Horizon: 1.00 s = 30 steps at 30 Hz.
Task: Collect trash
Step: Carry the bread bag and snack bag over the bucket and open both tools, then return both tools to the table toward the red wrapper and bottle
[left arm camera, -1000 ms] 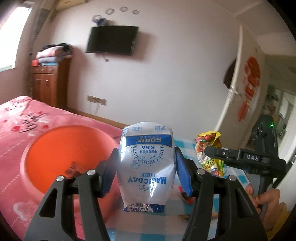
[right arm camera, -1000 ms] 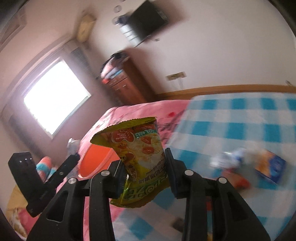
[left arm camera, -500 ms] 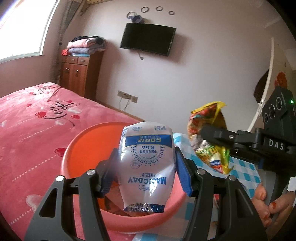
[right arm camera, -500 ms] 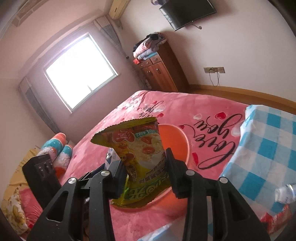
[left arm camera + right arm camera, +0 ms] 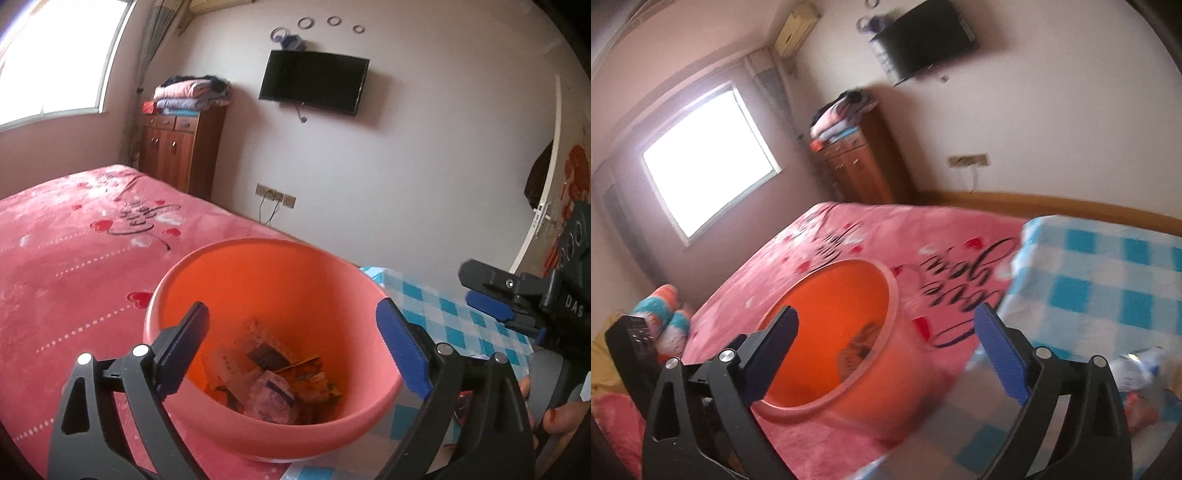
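The left gripper (image 5: 291,332) is showing black skeletal arms with triangular cut-outs, round silver screws at the pivots, and flat fingers (image 5: 400,347) faced with blue pads. The right gripper (image 5: 886,343) is wearing the same black frame, silver screws and blue-padded fingers (image 5: 1003,354), and in the left wrist view its black body is carrying white "DAS" lettering. The person's right hand (image 5: 554,410) is showing bare skin at the lower right edge, with a red-painted nail on one finger.
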Each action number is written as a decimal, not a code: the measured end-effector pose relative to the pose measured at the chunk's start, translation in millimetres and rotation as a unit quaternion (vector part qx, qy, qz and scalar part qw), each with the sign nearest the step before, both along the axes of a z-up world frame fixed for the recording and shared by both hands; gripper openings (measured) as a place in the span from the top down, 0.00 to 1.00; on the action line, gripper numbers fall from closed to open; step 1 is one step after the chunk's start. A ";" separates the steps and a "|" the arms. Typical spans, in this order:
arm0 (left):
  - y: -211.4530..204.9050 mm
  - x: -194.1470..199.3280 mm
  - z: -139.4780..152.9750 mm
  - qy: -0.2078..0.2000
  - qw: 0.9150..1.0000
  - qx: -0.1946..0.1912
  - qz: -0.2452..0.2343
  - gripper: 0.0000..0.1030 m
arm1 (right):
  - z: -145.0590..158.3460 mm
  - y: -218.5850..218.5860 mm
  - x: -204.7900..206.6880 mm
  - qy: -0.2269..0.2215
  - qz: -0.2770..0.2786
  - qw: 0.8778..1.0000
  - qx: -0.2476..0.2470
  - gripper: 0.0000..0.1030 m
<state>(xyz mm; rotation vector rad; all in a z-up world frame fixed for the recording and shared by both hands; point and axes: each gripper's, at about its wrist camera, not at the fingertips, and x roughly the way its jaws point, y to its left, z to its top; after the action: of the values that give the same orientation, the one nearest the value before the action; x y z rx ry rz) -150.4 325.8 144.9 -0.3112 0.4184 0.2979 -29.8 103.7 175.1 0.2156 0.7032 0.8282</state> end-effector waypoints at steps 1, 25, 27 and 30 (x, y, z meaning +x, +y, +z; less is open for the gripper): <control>-3.9 -1.8 1.3 -0.006 1.000 0.004 -0.002 0.10 | -1.9 -7.6 -0.3 -0.001 -0.006 1.000 0.002 0.08; -106.0 4.4 -3.6 -0.018 0.993 0.014 -0.120 0.10 | -42.9 -146.5 -43.2 -0.075 -0.178 0.978 -0.073 0.05; -113.4 4.6 -6.6 -0.016 0.992 0.010 -0.129 0.10 | -45.3 -152.1 -45.9 -0.077 -0.187 0.976 -0.079 0.05; -122.3 5.1 -12.1 -0.015 0.991 0.003 -0.136 0.10 | -49.5 -160.8 -50.9 -0.078 -0.200 0.972 -0.091 0.05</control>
<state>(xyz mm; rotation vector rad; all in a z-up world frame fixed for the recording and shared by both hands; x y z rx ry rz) -145.3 203.6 132.8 -0.2489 0.4251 0.0283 -80.7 -57.1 125.6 0.1192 0.5578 0.3871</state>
